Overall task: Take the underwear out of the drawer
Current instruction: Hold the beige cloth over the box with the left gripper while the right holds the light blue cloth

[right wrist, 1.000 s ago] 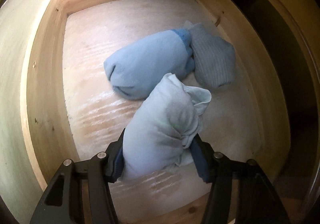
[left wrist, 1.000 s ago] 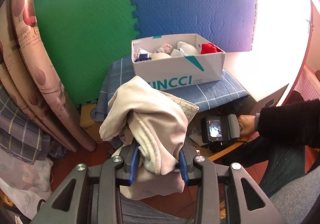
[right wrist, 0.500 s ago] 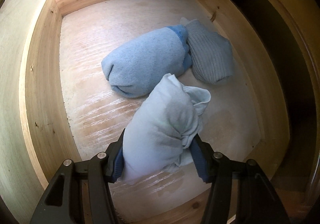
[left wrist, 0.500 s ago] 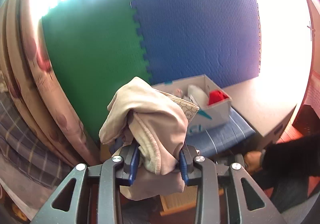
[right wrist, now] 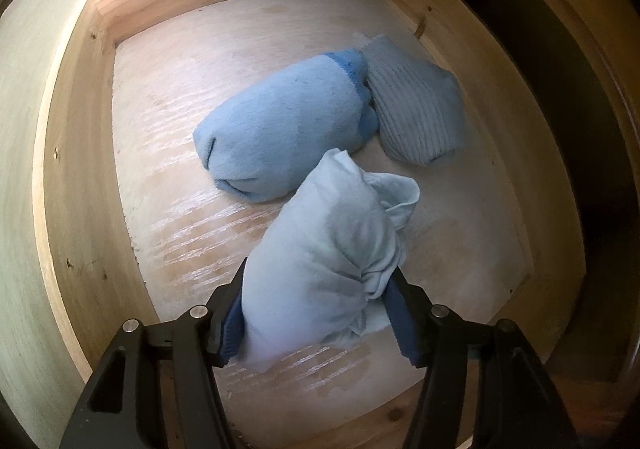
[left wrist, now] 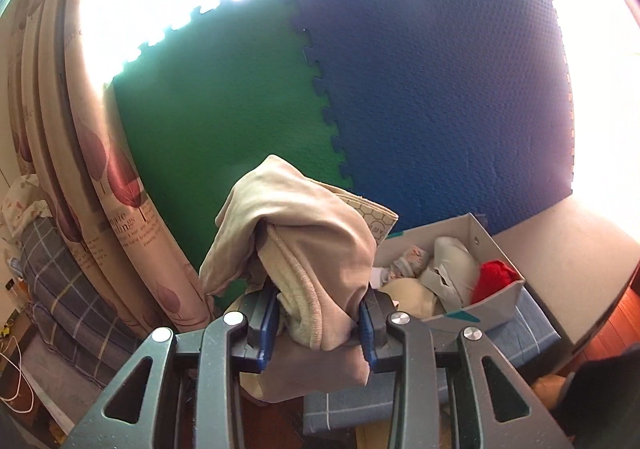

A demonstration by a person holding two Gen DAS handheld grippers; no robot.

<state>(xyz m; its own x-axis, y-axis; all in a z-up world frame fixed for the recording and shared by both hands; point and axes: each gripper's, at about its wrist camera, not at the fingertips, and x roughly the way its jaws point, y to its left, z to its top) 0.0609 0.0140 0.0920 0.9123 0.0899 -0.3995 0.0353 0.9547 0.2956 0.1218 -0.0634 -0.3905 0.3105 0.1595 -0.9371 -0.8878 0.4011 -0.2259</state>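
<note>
The left gripper (left wrist: 318, 323) pinches a bunched beige underwear (left wrist: 296, 249), now raised against foam mats (left wrist: 360, 97), a clothes-filled cardboard box (left wrist: 476, 309) at four o'clock. The right gripper (right wrist: 320, 313) clamps a pale-blue roll (right wrist: 324, 269) above the wooden drawer (right wrist: 80, 177), two blue rolls (right wrist: 280, 137) remaining at twelve o'clock.

The setting is a home, most likely a bedroom. Evidence in the left wrist view: a leaf-printed curtain (left wrist: 120, 185) hanging beside a bright window, interlocking green foam mats (left wrist: 224, 105) and blue foam mats (left wrist: 440, 89) propped upright, a checked blanket (left wrist: 52, 281), and a cardboard shoebox (left wrist: 480, 305) filled with folded garments, resting on a blue checked cushion (left wrist: 532, 337). Evidence in the right wrist view: an open pine drawer (right wrist: 80, 177) containing rolled light-blue underwear (right wrist: 288, 133).
</note>
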